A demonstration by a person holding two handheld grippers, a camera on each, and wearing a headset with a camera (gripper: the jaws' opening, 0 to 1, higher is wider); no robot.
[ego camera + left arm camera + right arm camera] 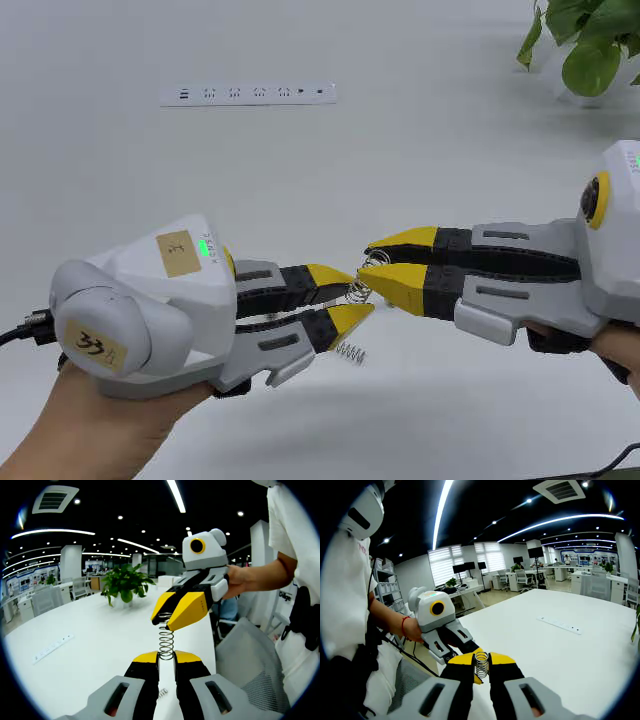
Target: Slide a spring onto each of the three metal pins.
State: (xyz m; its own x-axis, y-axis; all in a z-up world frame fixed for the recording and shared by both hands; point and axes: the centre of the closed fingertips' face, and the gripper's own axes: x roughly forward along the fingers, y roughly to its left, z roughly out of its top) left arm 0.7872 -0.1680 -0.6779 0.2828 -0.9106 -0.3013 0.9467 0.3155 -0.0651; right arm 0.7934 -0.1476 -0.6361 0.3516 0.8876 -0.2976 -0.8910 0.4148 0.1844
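While the person held a gripper in each hand above the white table (300, 180), the left gripper (355, 297) pinched one end of a spring (366, 275) in its yellow-tipped jaws. The right gripper (368, 262), facing it tip to tip, pinched the other end, so the coil hung in the air between them. A second spring (350, 352) lay loose on the table just below the left gripper's tips. Farther back lay a white power strip (248, 94), and a leafy plant (585, 40) stood at the far right.
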